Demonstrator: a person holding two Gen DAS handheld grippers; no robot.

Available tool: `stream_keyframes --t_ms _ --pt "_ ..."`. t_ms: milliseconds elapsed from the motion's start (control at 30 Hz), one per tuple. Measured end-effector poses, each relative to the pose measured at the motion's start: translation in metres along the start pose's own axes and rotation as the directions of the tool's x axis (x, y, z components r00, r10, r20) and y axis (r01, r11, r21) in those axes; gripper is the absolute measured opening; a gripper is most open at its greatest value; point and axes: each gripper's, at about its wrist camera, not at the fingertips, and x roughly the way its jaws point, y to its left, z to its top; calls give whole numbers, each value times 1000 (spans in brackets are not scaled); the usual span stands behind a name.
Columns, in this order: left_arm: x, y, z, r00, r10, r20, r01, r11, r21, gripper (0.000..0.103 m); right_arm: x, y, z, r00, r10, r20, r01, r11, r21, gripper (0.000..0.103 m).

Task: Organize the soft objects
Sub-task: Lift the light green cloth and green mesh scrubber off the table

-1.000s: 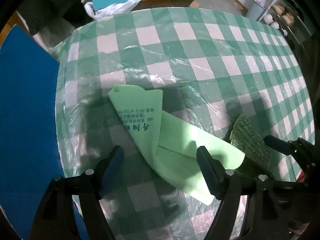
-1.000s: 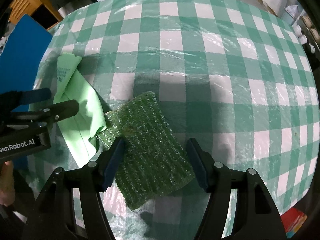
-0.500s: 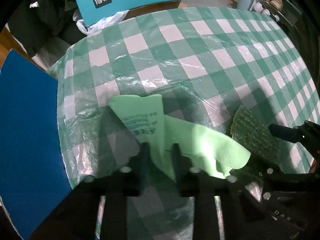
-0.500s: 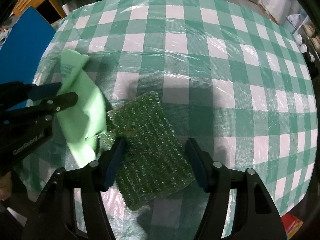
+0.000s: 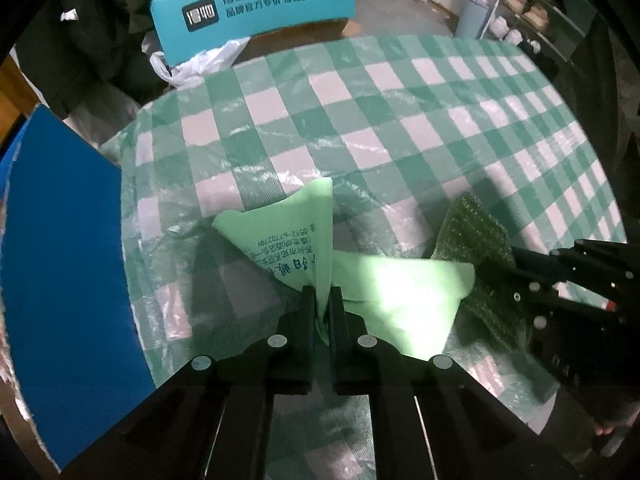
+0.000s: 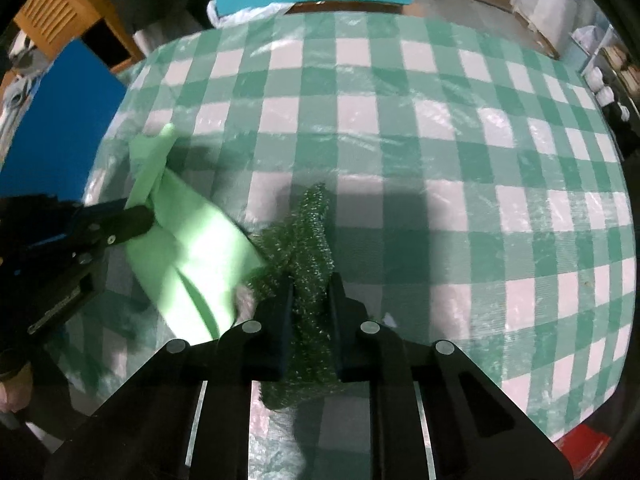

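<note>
A light green cloth with dark printed text is pinched at a fold by my left gripper, which is shut on it; the cloth rises off the checked tablecloth. The same cloth shows at the left of the right wrist view with the left gripper clamped on it. A dark green glittery scouring pad is squeezed into a ridge between the jaws of my right gripper, shut on it. In the left wrist view the pad lies right of the cloth, held by the right gripper.
A round table under a green-and-white checked cloth with a plastic cover. A blue board stands at its left edge. A teal chair back with a white plastic bag is at the far side. Shelves at far right.
Both grippers went from open to shut: the left closed on the light green cloth, the right on the scouring pad. Both have risen a little, lifting and bunching their objects.
</note>
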Motion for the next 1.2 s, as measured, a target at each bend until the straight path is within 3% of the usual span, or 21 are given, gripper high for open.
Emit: stream_keyframes --t_ms 567,767,833,900,1000,1200 --pt "-53 14 -2 992 -49 114 51 999 -18 5 -50 -8 13 994 -32 108 28 999 38 14" --pt "-56 18 -5 992 -90 93 93 995 -38 5 -60 -2 15 992 -20 127 16 999 32 14" --pt "-48 20 -5 993 -99 67 103 992 -71 9 -61 -1 14 992 -16 127 12 999 32 14" --pt "-37 23 -7 995 -92 44 96 990 -105 30 -61 0 14 992 -9 124 5 1000 29 14" --pt "-22 28 -10 996 -84 20 86 984 -158 49 -59 2 14 993 -5 118 3 1000 20 14" --pt "9 27 -10 995 -72 -71 55 974 -218 56 -54 -1 14 994 5 106 -7 1000 21 14"
